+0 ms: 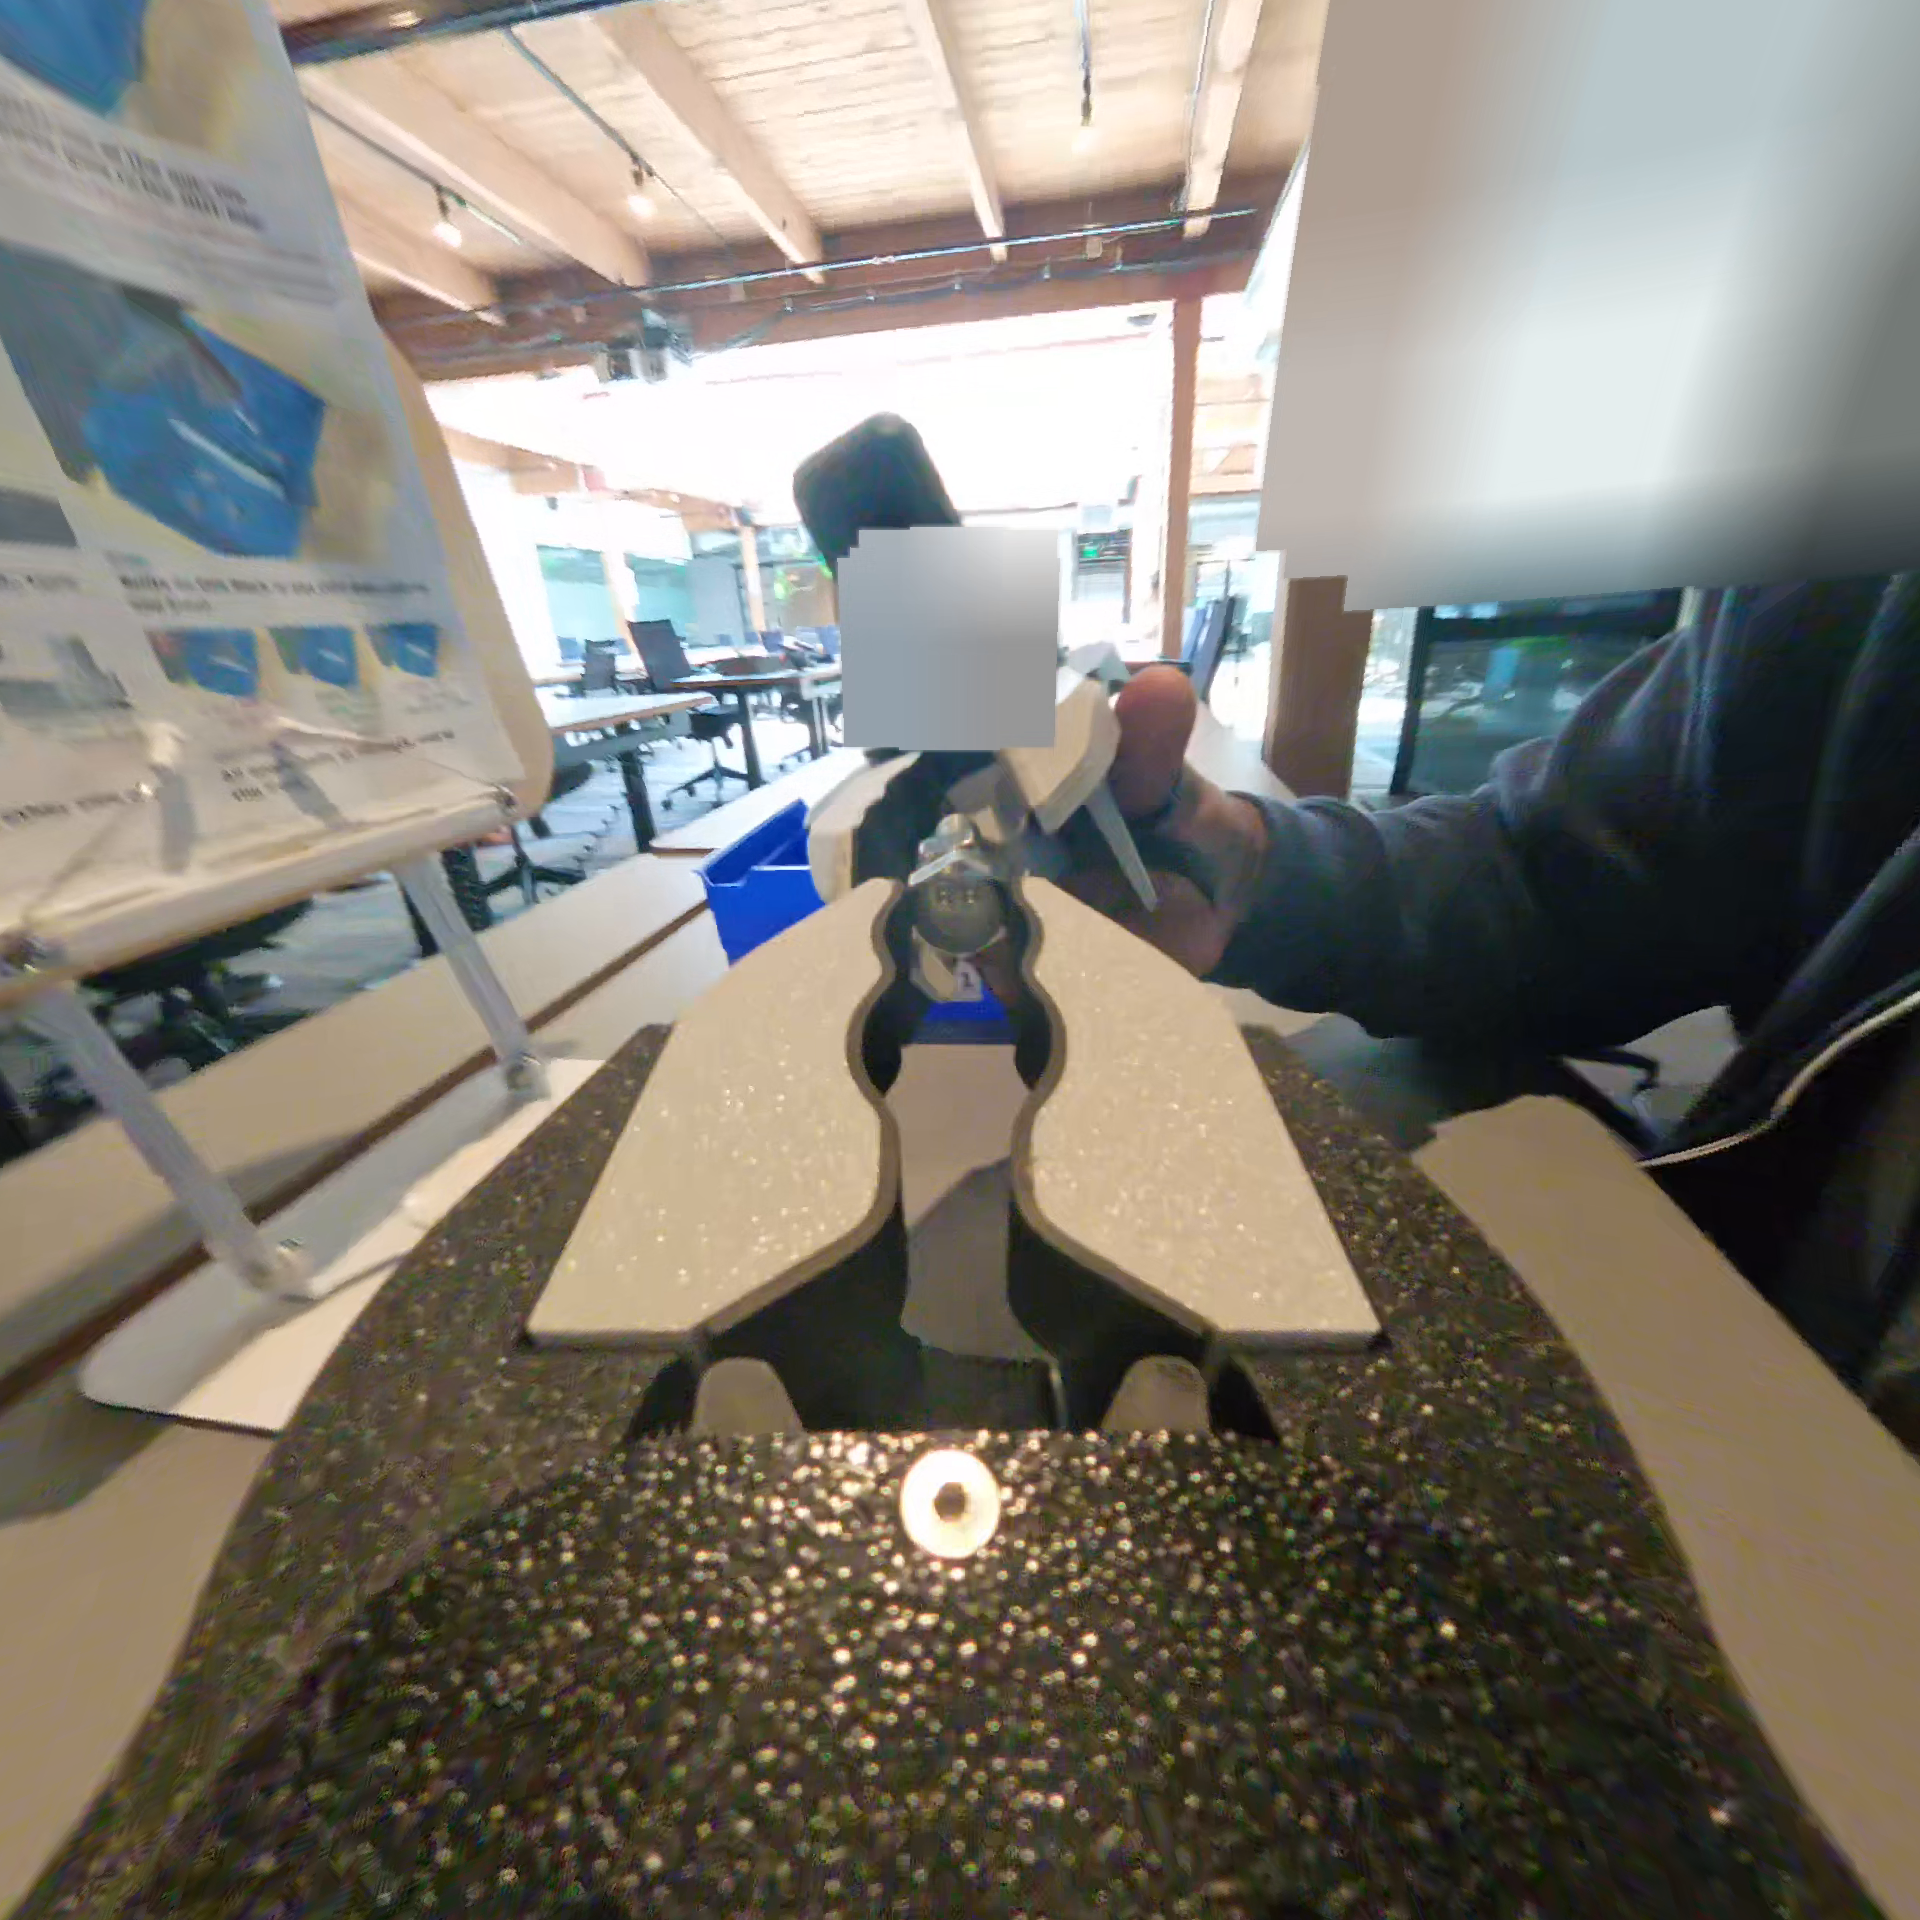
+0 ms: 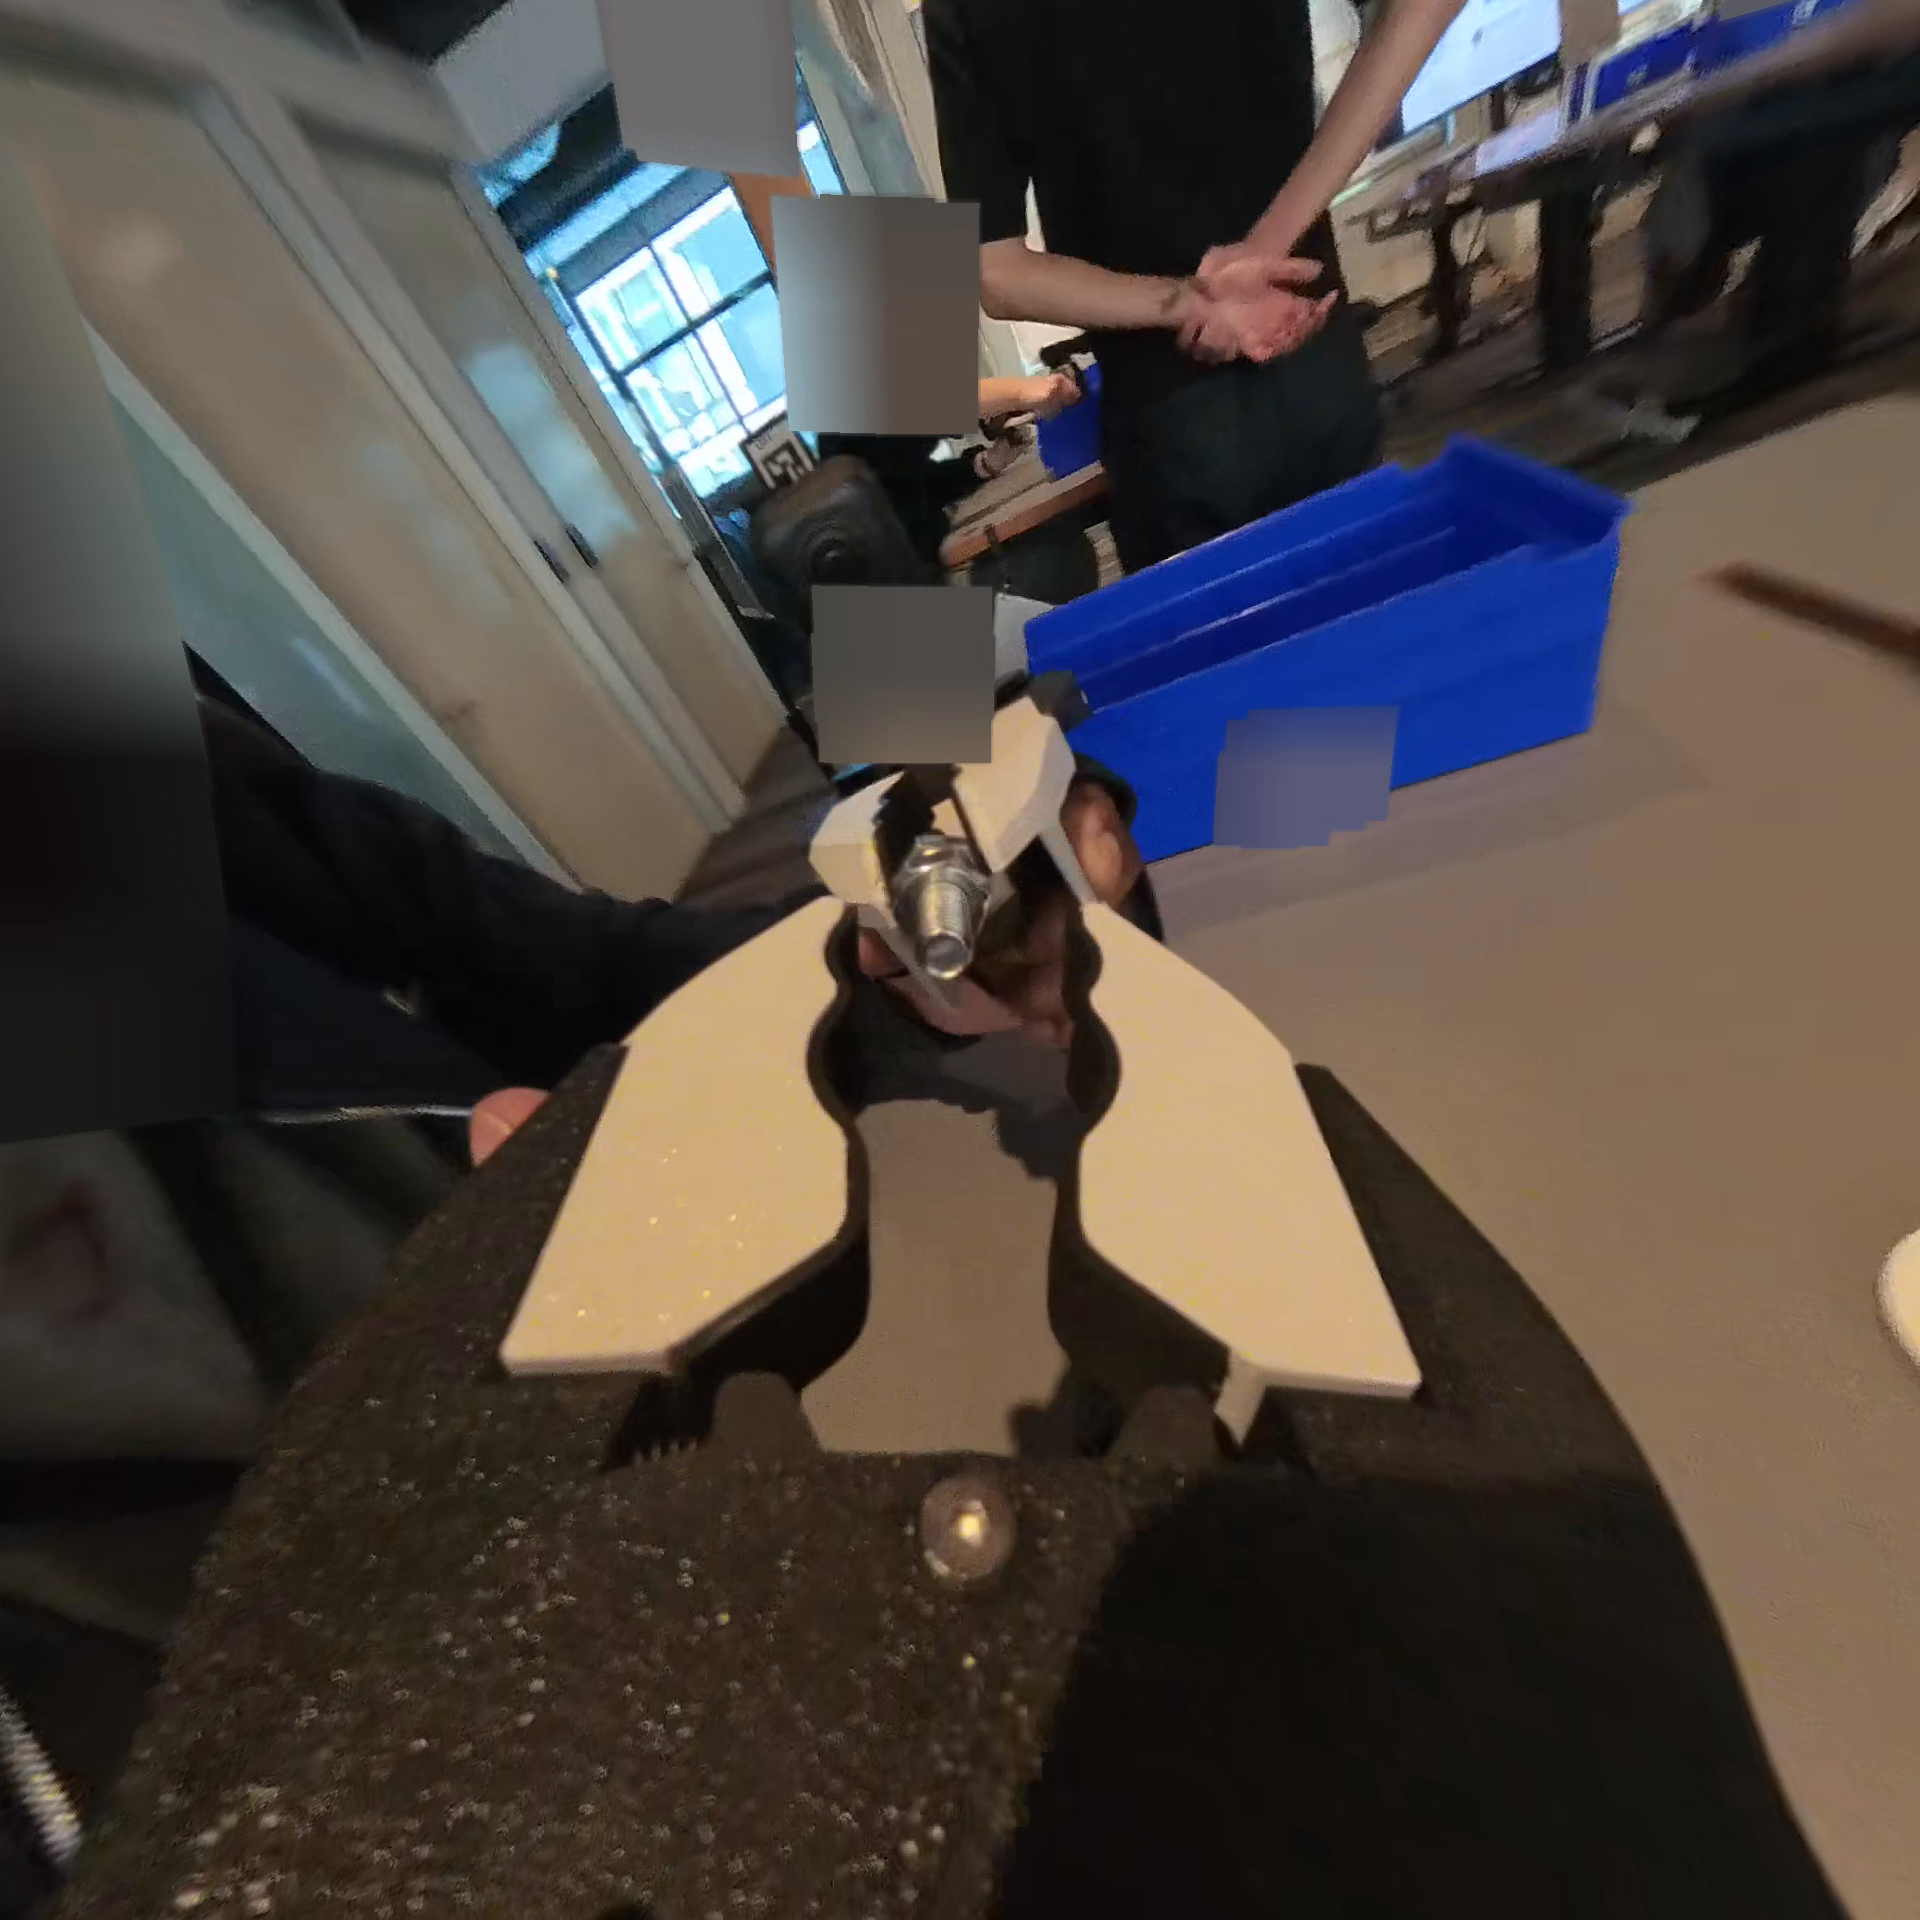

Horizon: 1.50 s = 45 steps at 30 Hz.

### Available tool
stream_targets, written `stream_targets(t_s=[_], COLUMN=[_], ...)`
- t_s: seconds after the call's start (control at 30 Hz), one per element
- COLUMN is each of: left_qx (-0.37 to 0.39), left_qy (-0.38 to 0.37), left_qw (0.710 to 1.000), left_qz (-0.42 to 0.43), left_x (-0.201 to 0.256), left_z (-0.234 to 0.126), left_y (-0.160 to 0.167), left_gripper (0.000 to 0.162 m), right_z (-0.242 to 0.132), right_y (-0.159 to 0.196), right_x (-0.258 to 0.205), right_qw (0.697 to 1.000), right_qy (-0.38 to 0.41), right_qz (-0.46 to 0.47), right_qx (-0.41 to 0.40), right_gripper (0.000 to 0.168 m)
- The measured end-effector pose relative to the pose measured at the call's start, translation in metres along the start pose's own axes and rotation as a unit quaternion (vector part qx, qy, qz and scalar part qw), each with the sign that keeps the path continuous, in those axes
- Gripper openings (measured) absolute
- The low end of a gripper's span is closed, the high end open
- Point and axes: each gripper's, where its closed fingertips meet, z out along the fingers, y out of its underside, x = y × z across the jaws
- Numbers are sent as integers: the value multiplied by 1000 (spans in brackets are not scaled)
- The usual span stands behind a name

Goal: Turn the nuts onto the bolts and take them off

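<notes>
1. Far left of the left wrist view: slanted document stand (image 1: 208,520) on the table (image 1: 312,1091), set well apart from the work, probably for reference only.
2. Just left of centre, behind the fingers: blue bin (image 1: 758,883), likely the store for loose parts and kept near.
3. Centre: left gripper (image 1: 954,904), jaws pressed onto the round head of the bolt (image 1: 951,920) and lifted off the table. Held this way, judging by the pose, to stop the bolt spinning while the nut is worked.
4. Right of centre: hand (image 1: 1164,821) carrying the right gripper (image 1: 961,826), brought nose to nose with the left one along the bolt's axis.
5. Centre of the right wrist view: threaded end of the bolt aimed at the camera, nut (image 2: 928,864) partway down the thread near the far fingers. Right gripper's jaws spread on either side of the bolt tip and touching neither thread nor nut, seemingly placed for a fresh bite on the nut.
6. Upper right: the blue bin again, resting on the table. Behind it, a bystander with no part in the work.
</notes>
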Motion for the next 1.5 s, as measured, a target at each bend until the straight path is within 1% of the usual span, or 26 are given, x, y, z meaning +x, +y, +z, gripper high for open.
stream_targets(t_s=[0.1, 0.2, 0.3, 0.43, 0.53, 0.67, 0.77, 0.87, 0.93, 1.0, 1.03, 1.1, 1.13, 1.17, 1.2, 1.27, 1.3, 1.33, 1.4, 1.47, 1.5], left_qx=[6, -9, -15, -20, -22, -14, 2, 24, 40, 56, 64, 72, 74, 76, 76, 75, 73, 67, 52, 38, 32], left_qy=[-9, -18, -18, -20, -21, -4, 27, 71, 91, 118, 130, 145, 142, 136, 128, 106, 93, 79, 49, 26, 16], left_qw=[999, 998, 997, 996, 996, 999, 999, 991, 983, 967, 959, 945, 944, 947, 952, 967, 974, 981, 992, 998, 999], left_qz=[34, 59, 72, 79, 78, 43, -19, -107, -157, -218, -245, -285, -290, -282, -266, -220, -194, -165, -104, -42, -15], left_x=[2, 3, 5, 6, 5, 6, 8, 10, 11, 11, 11, 11, 10, 9, 8, 6, 5, 4, 2, 2, 3], left_z=[0, 0, 2, 3, 3, 4, 4, 4, 5, 5, 6, 6, 6, 6, 6, 3, 2, 0, -2, -3, -3], left_y=[-5, -2, -1, 0, 1, 2, 1, 1, 2, 3, 3, 6, 7, 7, 6, 0, -2, -4, -7, -8, -9], left_gripper=[16, 16, 16, 16, 17, 16, 16, 16, 16, 16, 16, 16, 16, 17, 16, 16, 16, 16, 16, 16, 16], right_z=[3, 5, 5, 4, 5, 3, 3, 3, 2, 2, 1, 0, -1, -1, 1, 4, 4, 3, 0, 0, 0], right_y=[2, 1, 0, 1, 1, 2, 3, 5, 6, 7, 9, 11, 11, 10, 10, 7, 4, 1, -6, -9, -10], right_x=[-2, -5, -5, -4, -6, -7, -8, -10, -9, -9, -9, -7, -5, -5, -6, -5, -4, -4, -3, -5, -5], right_qw=[998, 996, 995, 995, 996, 999, 998, 986, 967, 935, 910, 841, 808, 796, 810, 873, 902, 927, 965, 989, 996], right_qy=[-16, -25, -28, -27, -27, -14, 5, 34, 62, 98, 120, 170, 194, 207, 203, 177, 164, 145, 113, 64, 46], right_qz=[58, 82, 93, 93, 82, 28, -52, -154, -236, -330, -385, -499, -540, -554, -536, -443, -390, -339, -237, -131, -79], right_qx=[2, 8, 12, 12, 9, -9, -30, -51, -66, -84, -95, -123, -132, -132, -125, -101, -85, -67, -27, 1, 11], right_gripper=[33, 33, 33, 22, 18, 16, 16, 16, 16, 16, 16, 17, 17, 20, 27, 49, 54, 55, 50, 45, 40])
